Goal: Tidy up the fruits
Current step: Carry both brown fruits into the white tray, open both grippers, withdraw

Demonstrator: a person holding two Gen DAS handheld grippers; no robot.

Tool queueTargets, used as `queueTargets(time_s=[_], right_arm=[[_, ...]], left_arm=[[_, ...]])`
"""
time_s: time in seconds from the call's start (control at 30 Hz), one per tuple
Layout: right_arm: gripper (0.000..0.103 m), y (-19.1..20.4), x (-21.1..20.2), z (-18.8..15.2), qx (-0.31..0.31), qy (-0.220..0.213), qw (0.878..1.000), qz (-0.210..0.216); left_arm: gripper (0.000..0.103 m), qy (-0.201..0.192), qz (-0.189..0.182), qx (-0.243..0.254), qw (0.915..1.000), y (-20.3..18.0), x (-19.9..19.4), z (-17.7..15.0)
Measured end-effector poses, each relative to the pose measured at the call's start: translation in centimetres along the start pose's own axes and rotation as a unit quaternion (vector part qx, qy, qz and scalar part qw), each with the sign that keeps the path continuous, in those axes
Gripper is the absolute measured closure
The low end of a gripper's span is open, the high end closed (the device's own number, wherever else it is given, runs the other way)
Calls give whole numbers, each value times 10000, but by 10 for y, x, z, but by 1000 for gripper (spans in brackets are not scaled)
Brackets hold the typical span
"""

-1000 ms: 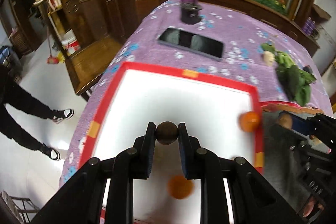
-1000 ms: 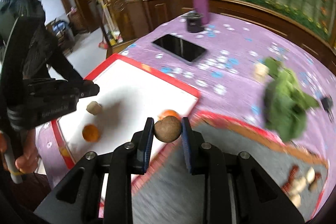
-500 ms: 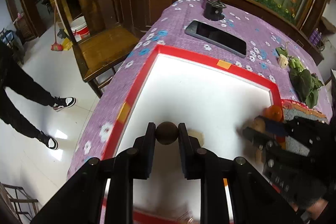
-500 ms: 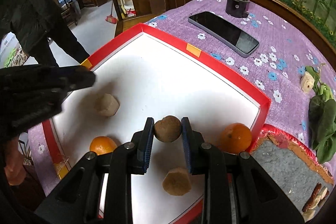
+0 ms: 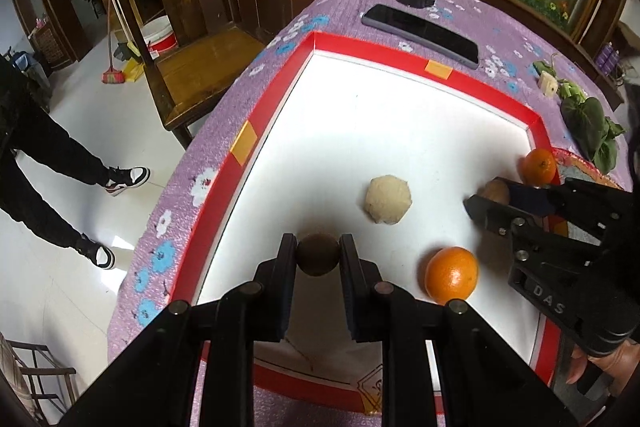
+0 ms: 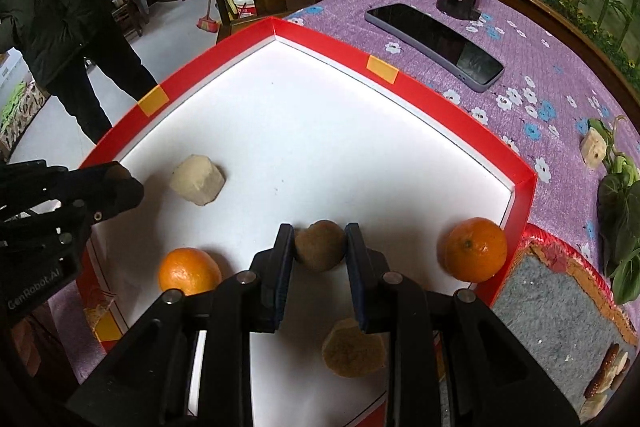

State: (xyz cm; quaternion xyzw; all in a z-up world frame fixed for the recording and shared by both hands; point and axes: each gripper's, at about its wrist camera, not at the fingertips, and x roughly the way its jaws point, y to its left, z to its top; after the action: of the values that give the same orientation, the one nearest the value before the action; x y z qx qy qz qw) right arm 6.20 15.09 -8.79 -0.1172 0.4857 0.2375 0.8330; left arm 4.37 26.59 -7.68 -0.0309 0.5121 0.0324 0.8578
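Fruits sit in the red-rimmed white tray [image 6: 520, 195] on the purple flowered tablecloth [image 6: 540, 67]. On my left feed, the left gripper [image 5: 318, 255] is clamped on a dark brown round fruit [image 5: 318, 254] low over the tray's near left part. At one o'clock from it lies a pale peeled fruit chunk [image 5: 388, 199]; at three o'clock, an orange [image 5: 452, 275]. On my right feed, the right gripper [image 6: 320, 247] is clamped on a fuzzy brown kiwi [image 6: 320, 245] just above the tray floor. A second orange [image 6: 476, 250] rests at three o'clock against the rim, and a tan chunk [image 6: 354, 349] lies at six. A black phone [image 6: 434, 45] lies at one o'clock beyond the tray.
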Motion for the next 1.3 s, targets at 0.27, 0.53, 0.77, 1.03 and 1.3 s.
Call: queueTargets(time_s=[0.27, 0.53, 0.77, 1.03, 1.3], right_arm=[[74, 5, 0, -2, -89, -35, 9999, -141], [46, -3, -1, -3, 149, 10, 9998, -118], [45, -3, -37, -8, 324, -516, 9981, -127], [46, -69, -122, -81, 1508, -1229, 9796, -512], [46, -199, -166, -192, 2646, -871, 9496, -1440]], left_arm=[[83, -29, 89, -40, 9999, 2, 7, -8], [60, -114, 151, 37, 9998, 2, 2, -10], [60, -428, 180, 244, 9986, -7, -23, -2], [60, -833, -408, 979, 9909, -81, -61, 7], [60, -365, -1408, 1741, 9739, -220, -52, 3]])
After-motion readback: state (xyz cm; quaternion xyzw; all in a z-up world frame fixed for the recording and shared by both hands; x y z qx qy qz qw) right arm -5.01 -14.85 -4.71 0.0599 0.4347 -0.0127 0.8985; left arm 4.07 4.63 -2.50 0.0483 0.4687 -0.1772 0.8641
